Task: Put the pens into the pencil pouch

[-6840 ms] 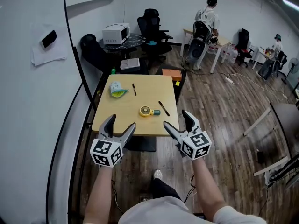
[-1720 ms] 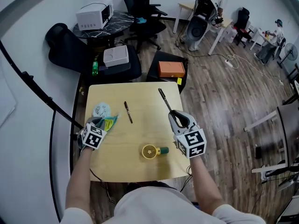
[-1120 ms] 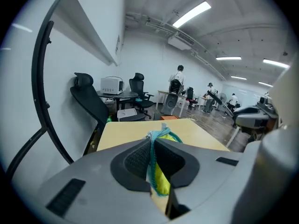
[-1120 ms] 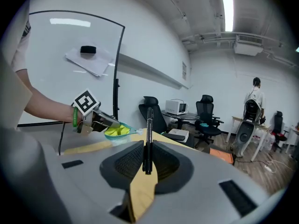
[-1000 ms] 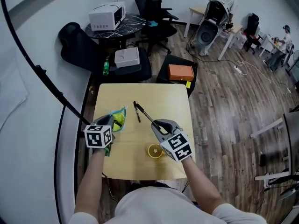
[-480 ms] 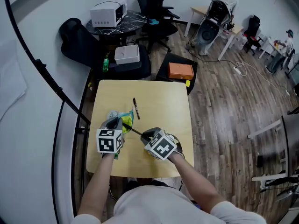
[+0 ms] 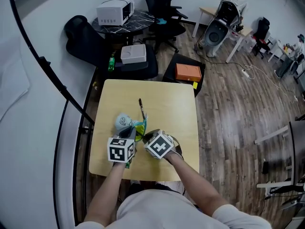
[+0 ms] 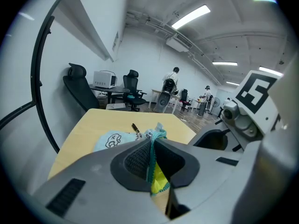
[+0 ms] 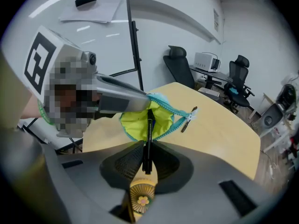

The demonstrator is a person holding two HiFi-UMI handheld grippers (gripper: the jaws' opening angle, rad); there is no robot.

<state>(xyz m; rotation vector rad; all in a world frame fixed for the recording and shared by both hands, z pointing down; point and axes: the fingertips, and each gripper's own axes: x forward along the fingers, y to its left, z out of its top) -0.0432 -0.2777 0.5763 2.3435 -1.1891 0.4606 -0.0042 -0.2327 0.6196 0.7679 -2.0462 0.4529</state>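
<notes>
A light blue pencil pouch (image 7: 125,122) with a yellow lining lies on the wooden table (image 7: 171,104). My left gripper (image 7: 130,134) is shut on its teal zipper edge (image 8: 152,146) and holds the mouth open. My right gripper (image 9: 145,160) is shut on a black pen (image 9: 149,134). The pen points down, with its tip inside the yellow opening (image 9: 135,124). In the head view the right gripper (image 7: 146,136) stands close beside the left one. A second black pen (image 7: 141,107) lies on the table just beyond the pouch, near the zipper pull (image 9: 193,110).
A small yellow fan (image 9: 141,200) sits on the table under my right gripper. Beyond the table's far edge stand a white box (image 7: 133,54), an orange box (image 7: 189,72) and black office chairs (image 7: 164,11). People are at desks far off.
My right gripper has swung left and down with the pen, bringing its tip into the pouch mouth. My left gripper has moved right and nearer with the pouch edge.
</notes>
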